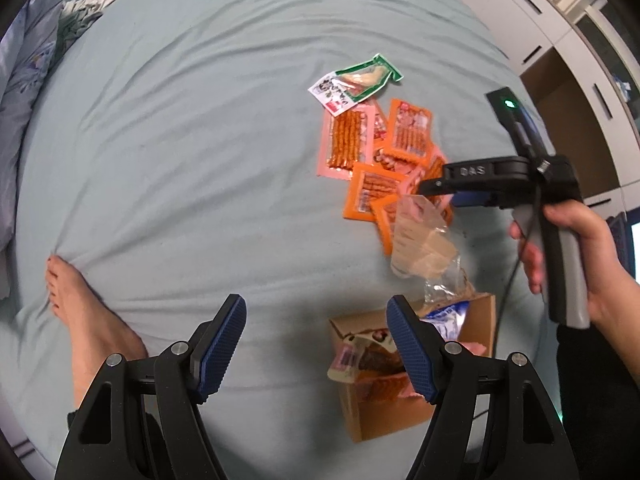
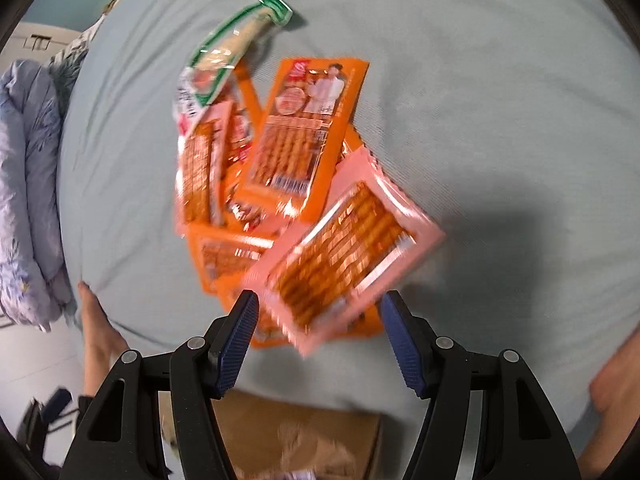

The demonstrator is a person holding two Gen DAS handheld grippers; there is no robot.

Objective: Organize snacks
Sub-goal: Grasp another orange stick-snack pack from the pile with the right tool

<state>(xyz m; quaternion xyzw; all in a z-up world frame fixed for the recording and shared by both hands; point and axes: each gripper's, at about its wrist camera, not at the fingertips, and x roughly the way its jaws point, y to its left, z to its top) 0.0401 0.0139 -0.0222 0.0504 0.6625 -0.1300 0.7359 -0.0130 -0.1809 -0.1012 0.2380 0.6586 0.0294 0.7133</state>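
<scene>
A heap of orange and pink snack packets (image 1: pixel 380 160) lies on the pale blue bedsheet (image 1: pixel 180 140), with a green-and-white packet (image 1: pixel 356 84) at its far end. A cardboard box (image 1: pixel 400 400) holding several snacks stands near me. My left gripper (image 1: pixel 316 344) is open and empty above the sheet, left of the box. My right gripper (image 2: pixel 318 340) is open; a pink packet of sticks (image 2: pixel 344 256) sits blurred between and beyond its fingers, not clamped. In the left wrist view a clear, pale wrapper (image 1: pixel 424 240) hangs below the right gripper's tips (image 1: pixel 430 186).
A bare foot (image 1: pixel 84 320) rests on the sheet at the left. A crumpled floral blanket (image 2: pixel 28 184) lies along the left edge. White cabinets (image 1: pixel 560 40) stand beyond the bed at the right. The box edge (image 2: pixel 304 432) shows under my right gripper.
</scene>
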